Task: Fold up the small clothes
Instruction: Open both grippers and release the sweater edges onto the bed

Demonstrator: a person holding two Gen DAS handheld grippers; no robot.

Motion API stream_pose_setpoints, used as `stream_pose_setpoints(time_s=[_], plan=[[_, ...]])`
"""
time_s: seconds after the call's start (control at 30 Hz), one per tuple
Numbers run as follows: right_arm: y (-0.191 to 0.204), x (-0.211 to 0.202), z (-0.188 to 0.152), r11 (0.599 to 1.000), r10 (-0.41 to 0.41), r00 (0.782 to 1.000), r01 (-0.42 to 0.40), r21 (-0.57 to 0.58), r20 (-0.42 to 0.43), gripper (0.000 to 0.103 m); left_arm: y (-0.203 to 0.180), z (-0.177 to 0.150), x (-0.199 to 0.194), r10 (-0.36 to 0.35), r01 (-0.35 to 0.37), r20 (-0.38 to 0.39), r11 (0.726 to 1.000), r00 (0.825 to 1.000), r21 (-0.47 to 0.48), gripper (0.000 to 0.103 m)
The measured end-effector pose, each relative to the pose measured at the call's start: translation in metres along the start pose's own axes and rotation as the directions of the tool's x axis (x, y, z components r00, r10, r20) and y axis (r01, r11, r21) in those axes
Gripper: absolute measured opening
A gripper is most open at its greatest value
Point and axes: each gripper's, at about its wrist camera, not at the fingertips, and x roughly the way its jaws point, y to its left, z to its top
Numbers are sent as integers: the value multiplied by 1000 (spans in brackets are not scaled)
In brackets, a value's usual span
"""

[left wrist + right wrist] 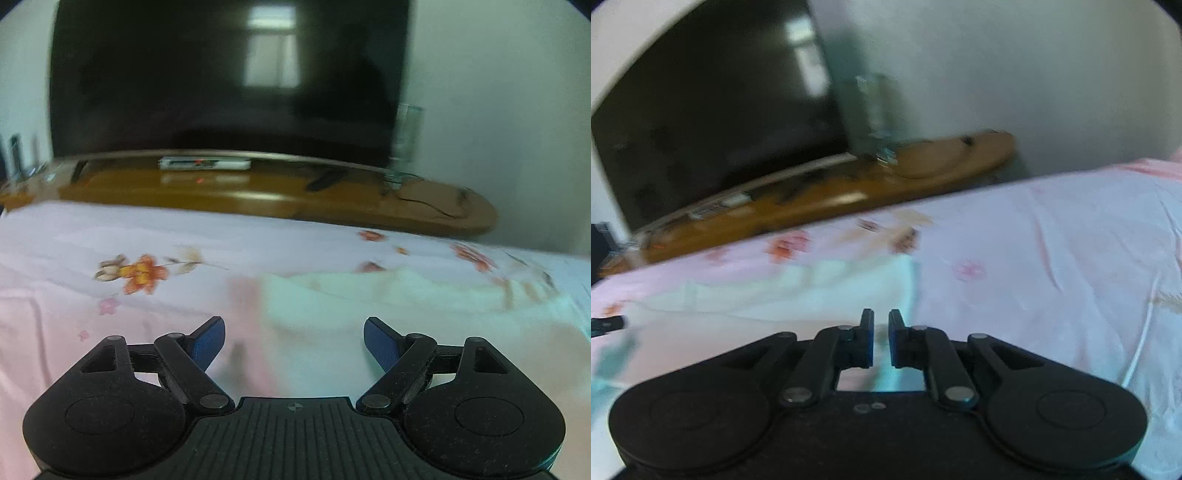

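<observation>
- Left gripper [294, 341] angled down over the bed sheet [74, 229], jaws spread wide, blue pads [382, 345] well apart and pressing on nothing.
- Pale mint-and-pink garment [369, 302] lying flat on the sheet, spread ahead of the left jaws and reaching back under the gap between them; no cloth pinched.
- Seen from the left wrist: the garment's far edge short of the wooden TV bench [258, 192], a strip of flowered sheet between the two.
- Right gripper [881, 338] also tipped downward and rolled, the bench line running slantwise across the view.
- Right jaws nearly together, a thin slit left between the black fingers [867, 339]; nothing visibly caught in the slit, though blur leaves a thin fold of cloth undecided.
- Seen from the right wrist: garment [794, 291] on the near side of the bench, ahead and to the left of the right jaws, a pale patch of it showing beneath the finger bases.
- Tip of the left gripper [605, 325] at the left frame edge, on the garment's side nearer the camera than the bench.
- Dark television [221, 81] standing on the bench, a white box [205, 163] just in front of it.
- Both views smeared by motion blur.
</observation>
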Motion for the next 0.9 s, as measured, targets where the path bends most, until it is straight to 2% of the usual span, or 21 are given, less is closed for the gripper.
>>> stream_pose_setpoints(time_s=[0.03,0.07,0.1,0.13,0.17,0.27,0.33,0.37,0.4,0.5,0.6,0.67,0.7,0.73,0.77,0.83,0.9], plan=[[7,-3,-4,1000,8,1000,-8,-29,0,20,-7,-5,-1,2,-2,-14,999,1000,37,82],[13,-2,-10,998,7,1000,-8,-64,-20,20,-10,-11,2,20,-16,-52,997,998,71,82],[17,6,-13,995,-15,998,9,-96,-66,14,-9,-17,7,27,-21,-84,997,996,78,82],[20,14,-21,991,-51,992,36,-132,-113,12,-4,-19,3,15,-12,-70,999,997,35,82],[24,12,-25,986,-65,994,49,-162,-93,12,1,-17,0,25,-24,-85,1000,996,14,82],[29,0,-19,988,-65,994,52,-147,-83,12,6,-18,-18,52,-51,-38,998,998,28,82],[32,-9,-20,988,-32,999,26,-151,-41,15,10,-26,-11,61,-58,-81,997,995,43,82],[33,-4,-24,987,-43,997,32,-158,-66,15,15,-27,-11,51,-50,-76,999,996,8,82],[34,5,-27,986,-65,989,43,-161,-132,14,15,-24,-14,54,-54,-83,999,995,-6,82],[43,5,-25,980,-91,988,67,-186,-124,16,7,-18,-29,51,-52,-31,999,998,-14,82],[57,-11,-22,984,-40,998,29,-176,-55,19,-16,-16,-31,29,-29,-23,1000,999,8,82],[67,-5,-23,985,-25,999,16,-170,-48,23,-32,-19,-25,31,-30,-42,999,999,37,82],[72,-2,-26,985,-16,998,5,-171,-64,24,-38,-21,-17,37,-33,-77,998,996,53,82],[78,10,-32,981,-26,993,4,-192,-111,23,-43,-25,-10,55,-47,-113,996,992,74,87],[81,16,-39,974,-48,992,21,-227,-113,23,-44,-28,-9,73,-66,-98,995,993,80,94],[86,13,-40,961,-69,992,38,-274,-104,23,-36,-25,-8,55,-50,-123,998,991,39,95],[84,14,-34,965,-59,991,26,-262,-121,24,-32,-24,-7,48,-46,-130,999,990,22,95]])
